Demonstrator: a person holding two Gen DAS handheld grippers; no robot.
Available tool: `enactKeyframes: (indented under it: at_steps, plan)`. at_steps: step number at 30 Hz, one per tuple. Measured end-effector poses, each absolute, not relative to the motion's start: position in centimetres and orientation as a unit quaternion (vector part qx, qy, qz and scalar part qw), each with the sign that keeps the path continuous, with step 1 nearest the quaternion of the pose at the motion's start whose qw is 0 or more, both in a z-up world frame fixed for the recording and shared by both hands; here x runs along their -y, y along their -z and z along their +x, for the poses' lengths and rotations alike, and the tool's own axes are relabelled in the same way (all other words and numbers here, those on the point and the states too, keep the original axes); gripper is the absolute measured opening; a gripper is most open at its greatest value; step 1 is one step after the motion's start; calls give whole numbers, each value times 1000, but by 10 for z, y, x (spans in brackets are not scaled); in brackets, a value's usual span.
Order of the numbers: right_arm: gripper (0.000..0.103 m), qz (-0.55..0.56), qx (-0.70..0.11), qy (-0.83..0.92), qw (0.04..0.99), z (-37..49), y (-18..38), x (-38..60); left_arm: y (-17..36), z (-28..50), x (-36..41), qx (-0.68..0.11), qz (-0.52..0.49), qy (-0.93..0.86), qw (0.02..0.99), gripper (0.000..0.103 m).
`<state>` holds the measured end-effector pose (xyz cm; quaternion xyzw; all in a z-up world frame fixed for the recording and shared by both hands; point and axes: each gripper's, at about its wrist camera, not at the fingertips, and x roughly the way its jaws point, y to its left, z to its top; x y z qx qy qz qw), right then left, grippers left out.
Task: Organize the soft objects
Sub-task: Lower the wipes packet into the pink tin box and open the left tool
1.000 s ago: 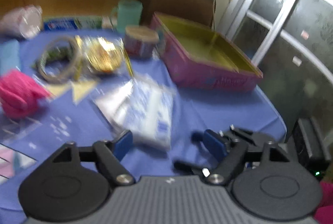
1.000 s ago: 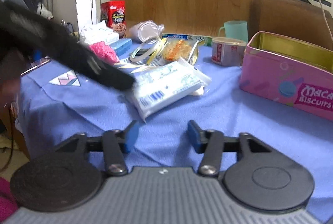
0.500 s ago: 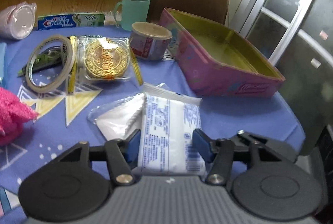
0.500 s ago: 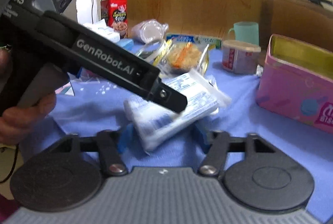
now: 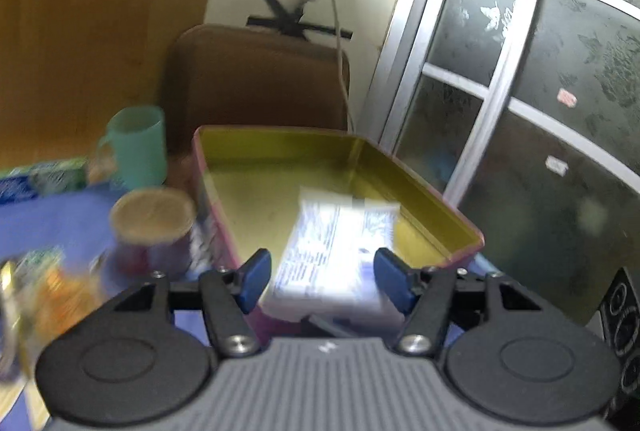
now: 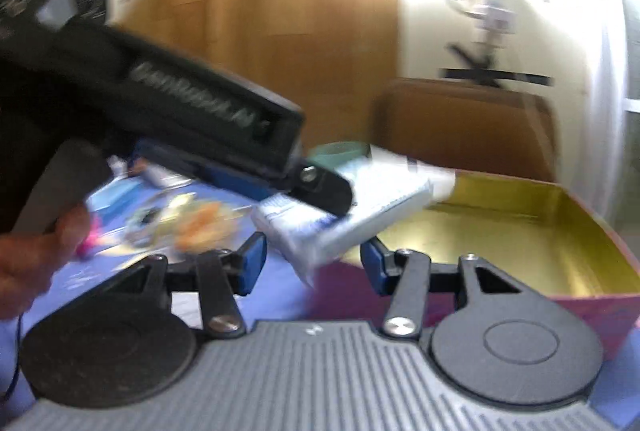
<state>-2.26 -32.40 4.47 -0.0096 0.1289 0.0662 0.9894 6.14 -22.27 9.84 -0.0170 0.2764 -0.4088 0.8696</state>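
Tissue pack point(image 5: 336, 255) sits between the left gripper point(image 5: 322, 277) jaws as they open, above the pink tin point(image 5: 436, 203); right gripper point(image 6: 310, 261) jaws are closing just beneath it, pads apparently clear.

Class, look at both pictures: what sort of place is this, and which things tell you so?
Probably a home room: a table under a blue cloth, a mug and a biscuit tin on it, a brown chair behind, a frosted glass door beside.
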Motion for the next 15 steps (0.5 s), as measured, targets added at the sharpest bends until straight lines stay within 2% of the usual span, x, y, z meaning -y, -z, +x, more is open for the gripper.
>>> enactKeyframes:
  at_steps: [3, 5, 7, 11, 15]
  plan:
    - [55, -16, -133, 12, 991, 6, -44, 356, -96, 69, 232, -270, -28, 382, 883, 62]
    - [55, -47, -141, 80, 986, 23, -39, 372, -93, 70, 219, -274, -42, 367, 888, 62]
    - [55, -32, -150, 102, 983, 27, -38, 389, -90, 71, 192, -281, -59, 354, 890, 62]
    - [55, 35, -130, 90, 987, 4, -39, 404, -77, 65, 119, -298, -90, 303, 901, 65]
    - [55, 61, -117, 17, 991, -16, -43, 372, -56, 43, 43, -331, -108, 253, 903, 65]
